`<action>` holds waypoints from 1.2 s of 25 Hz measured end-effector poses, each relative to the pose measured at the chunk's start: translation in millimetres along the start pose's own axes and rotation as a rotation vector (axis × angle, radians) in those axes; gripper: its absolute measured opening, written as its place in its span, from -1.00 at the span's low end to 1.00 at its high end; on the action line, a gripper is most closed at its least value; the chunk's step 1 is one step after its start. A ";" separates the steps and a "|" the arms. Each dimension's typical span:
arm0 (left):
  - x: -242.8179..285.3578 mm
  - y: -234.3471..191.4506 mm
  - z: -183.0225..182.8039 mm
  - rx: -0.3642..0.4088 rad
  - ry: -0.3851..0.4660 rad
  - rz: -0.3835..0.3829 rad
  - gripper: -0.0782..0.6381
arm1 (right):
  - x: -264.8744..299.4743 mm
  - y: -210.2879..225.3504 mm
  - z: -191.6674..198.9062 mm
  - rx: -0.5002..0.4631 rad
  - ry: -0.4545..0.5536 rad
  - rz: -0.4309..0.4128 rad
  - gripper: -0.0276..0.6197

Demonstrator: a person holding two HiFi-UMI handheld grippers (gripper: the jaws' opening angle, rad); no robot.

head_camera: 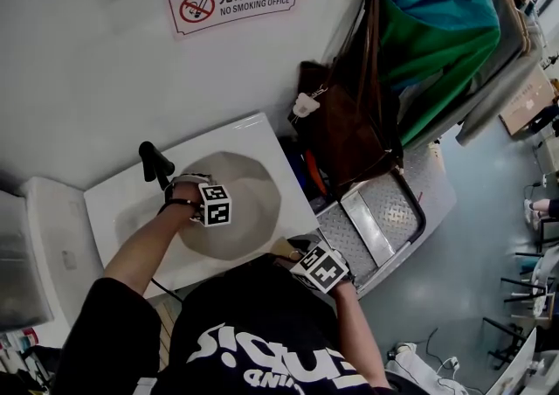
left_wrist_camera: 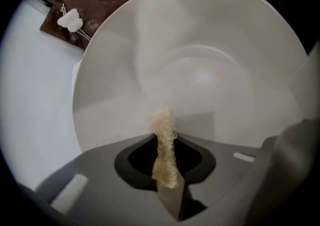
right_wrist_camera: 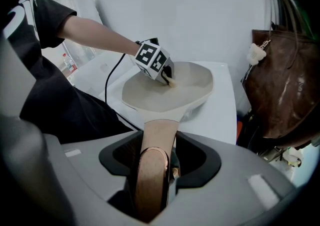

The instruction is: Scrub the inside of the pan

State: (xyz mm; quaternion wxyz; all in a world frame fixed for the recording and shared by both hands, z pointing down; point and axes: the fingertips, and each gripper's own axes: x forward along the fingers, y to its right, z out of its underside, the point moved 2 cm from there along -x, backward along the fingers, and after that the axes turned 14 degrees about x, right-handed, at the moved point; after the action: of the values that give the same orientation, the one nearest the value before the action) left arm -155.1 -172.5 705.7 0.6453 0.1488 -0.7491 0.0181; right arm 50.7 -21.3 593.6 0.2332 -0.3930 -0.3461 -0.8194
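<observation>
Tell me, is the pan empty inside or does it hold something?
Empty: the pan shows a bare pale inside, no food or water visible. Only the scrubber pinched in the left gripper is over it.

Pan (head_camera: 255, 199) over the counter (head_camera: 113, 210), bag (head_camera: 349, 131) to its right.

Even indoor light, fisheye-warped edges

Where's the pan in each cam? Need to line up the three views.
Head view: pan left of centre.
Left gripper view: pan fills most of the frame, behind the scrub pad clamped in the jaws.
Right gripper view: pan at centre, its handle clamped in the jaws.
Shared landmark: brown bag, near the pan in all three.
</observation>
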 end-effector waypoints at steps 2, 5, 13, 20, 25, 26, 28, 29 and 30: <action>-2.6 7.8 -1.3 0.030 0.011 0.030 -0.60 | 0.0 0.0 0.3 0.000 0.002 -0.001 -0.26; -5.9 19.0 -4.5 0.049 0.028 0.074 -0.60 | -0.4 -0.2 0.6 0.001 0.010 -0.003 -0.26; -17.6 44.1 -13.7 0.033 0.095 0.191 -0.60 | -1.0 0.4 0.7 0.000 0.012 -0.007 -0.26; -26.9 63.0 -26.7 0.015 0.169 0.279 -0.60 | -1.1 -1.0 -0.4 0.001 0.008 -0.005 -0.26; -35.2 78.1 -42.8 -0.016 0.250 0.372 -0.60 | -0.1 -1.2 -1.3 -0.001 0.012 -0.015 -0.26; -34.7 80.8 -44.1 -0.014 0.252 0.386 -0.60 | 0.0 -1.1 -1.5 -0.001 0.013 -0.015 -0.26; -32.4 85.8 -46.0 0.000 0.245 0.406 -0.60 | -0.2 -1.1 -1.7 -0.001 0.012 -0.014 -0.26; -32.1 87.9 -48.4 0.006 0.247 0.413 -0.60 | 0.1 -1.3 -1.6 -0.001 0.012 -0.015 -0.26; -32.2 89.8 -51.5 0.012 0.252 0.417 -0.60 | 0.2 -1.4 -1.6 -0.002 0.012 -0.015 -0.26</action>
State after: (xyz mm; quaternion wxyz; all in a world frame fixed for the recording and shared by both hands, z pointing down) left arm -123.8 -69.0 697.8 0.7151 -0.0087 -0.6770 0.1736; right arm 48.9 -21.6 592.5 0.2286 -0.3857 -0.3470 -0.8237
